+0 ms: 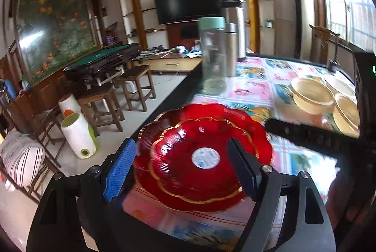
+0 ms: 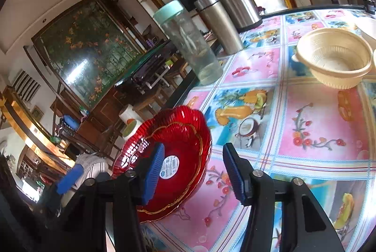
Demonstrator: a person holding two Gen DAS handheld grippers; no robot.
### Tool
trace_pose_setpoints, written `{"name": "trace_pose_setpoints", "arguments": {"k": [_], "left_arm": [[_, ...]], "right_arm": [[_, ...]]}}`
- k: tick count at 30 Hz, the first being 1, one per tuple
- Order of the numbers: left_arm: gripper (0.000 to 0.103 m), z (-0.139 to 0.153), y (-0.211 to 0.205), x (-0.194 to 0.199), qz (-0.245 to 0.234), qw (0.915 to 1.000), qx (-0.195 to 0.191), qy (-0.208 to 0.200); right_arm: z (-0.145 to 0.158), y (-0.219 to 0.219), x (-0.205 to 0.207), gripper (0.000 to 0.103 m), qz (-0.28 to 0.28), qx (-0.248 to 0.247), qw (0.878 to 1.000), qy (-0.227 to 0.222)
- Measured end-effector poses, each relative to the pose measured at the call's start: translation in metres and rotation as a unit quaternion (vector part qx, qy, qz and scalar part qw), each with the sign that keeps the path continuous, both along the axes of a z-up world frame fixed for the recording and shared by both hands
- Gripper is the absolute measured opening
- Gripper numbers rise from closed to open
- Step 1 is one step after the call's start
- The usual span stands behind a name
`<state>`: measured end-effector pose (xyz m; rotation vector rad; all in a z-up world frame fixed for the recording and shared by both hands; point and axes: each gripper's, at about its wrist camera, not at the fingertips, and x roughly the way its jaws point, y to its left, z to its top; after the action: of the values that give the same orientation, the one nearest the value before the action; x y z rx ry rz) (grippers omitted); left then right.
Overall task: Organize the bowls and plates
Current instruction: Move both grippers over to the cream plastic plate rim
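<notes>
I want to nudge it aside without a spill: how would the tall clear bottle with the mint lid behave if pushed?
The clear bottle is tall and narrow on a small base, so a push near the lid would probably tip it. It looks nearly empty, so likely light and quick to slide on the glossy tablecloth. The steel flask stands close behind and might get knocked.

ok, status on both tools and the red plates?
Left tool open, hovering over the stacked red plates at the table edge. Right tool open beside them. Cream bowls unstacked. Clear bottle stands behind the plates.
</notes>
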<state>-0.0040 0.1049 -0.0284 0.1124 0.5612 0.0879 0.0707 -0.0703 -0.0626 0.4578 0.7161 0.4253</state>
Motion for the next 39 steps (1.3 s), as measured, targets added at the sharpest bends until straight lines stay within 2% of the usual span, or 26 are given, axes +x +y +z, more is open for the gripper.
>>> {"name": "trace_pose_setpoints", "arguments": {"k": [5, 10, 16, 19, 24, 28, 33, 39], "left_arm": [[0.080, -0.002, -0.027, 0.000, -0.021, 0.9992, 0.032, 0.013], [0.080, 0.008, -0.056, 0.004, -0.048, 0.9978, 0.042, 0.019], [0.080, 0.020, -0.101, 0.012, -0.083, 0.9953, 0.049, 0.006], [0.080, 0.028, -0.126, 0.018, -0.101, 0.9935, 0.052, -0.001], [0.080, 0.034, -0.164, 0.029, -0.130, 0.9900, 0.055, -0.004], [0.080, 0.035, -0.189, 0.038, -0.146, 0.9879, 0.054, 0.001], [0.080, 0.033, -0.215, 0.051, -0.156, 0.9860, 0.056, 0.012], [0.080, 0.028, -0.239, 0.066, -0.165, 0.9845, 0.056, 0.021]], "right_arm": [[0.006, -0.025, -0.012, 0.061, -0.022, 0.017, 1.000, -0.008], [0.019, -0.069, -0.037, 0.063, -0.057, 0.013, 0.997, -0.041], [0.040, -0.141, -0.069, 0.069, -0.112, -0.034, 0.989, -0.087], [0.050, -0.178, -0.082, 0.069, -0.134, -0.058, 0.985, -0.097], [0.064, -0.233, -0.099, 0.072, -0.170, -0.071, 0.977, -0.104], [0.069, -0.268, -0.104, 0.072, -0.194, -0.052, 0.974, -0.106], [0.061, -0.300, -0.104, 0.073, -0.213, -0.011, 0.973, -0.093], [0.051, -0.307, -0.096, 0.073, -0.205, 0.017, 0.976, -0.067]]}}
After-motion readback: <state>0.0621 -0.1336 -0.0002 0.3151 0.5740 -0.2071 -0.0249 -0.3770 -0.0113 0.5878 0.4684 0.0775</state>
